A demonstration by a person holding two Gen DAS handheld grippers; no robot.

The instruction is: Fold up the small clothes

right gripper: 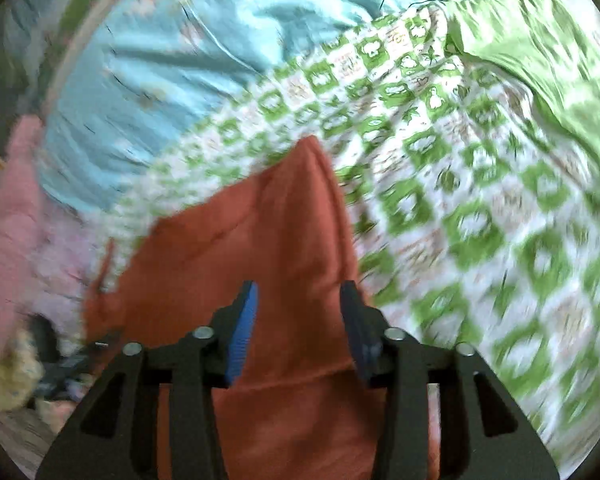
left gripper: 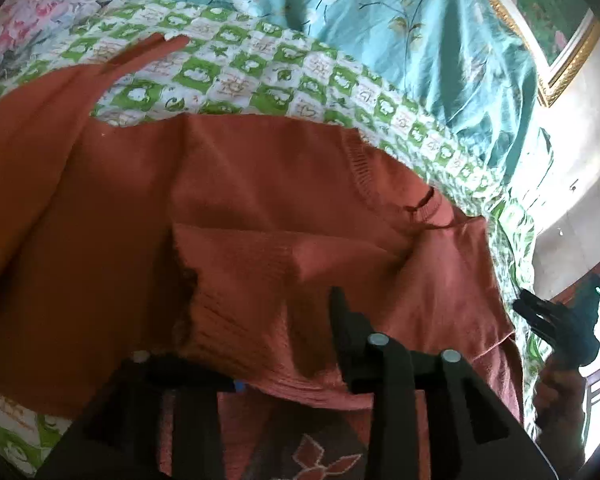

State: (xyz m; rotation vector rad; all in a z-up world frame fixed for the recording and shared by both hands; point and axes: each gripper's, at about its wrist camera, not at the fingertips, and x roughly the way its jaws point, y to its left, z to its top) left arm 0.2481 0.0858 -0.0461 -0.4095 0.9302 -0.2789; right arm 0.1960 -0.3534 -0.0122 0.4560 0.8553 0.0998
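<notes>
Rust sweater [left gripper: 260, 208] on checked sheet [left gripper: 260, 64] (right gripper [right gripper: 298, 320] parted above it)

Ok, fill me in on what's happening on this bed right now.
A person holding a gripper in each hand is folding a rust-orange knit garment laid on a green-and-white checked sheet. The left gripper has a ribbed fold of the knit draped over its fingers; whether it is pinching the cloth can't be told. The right gripper hangs open over another part of the garment, nothing pressed between its blue pads. A teal floral quilt lies bunched behind. The fold is only partly done.
</notes>
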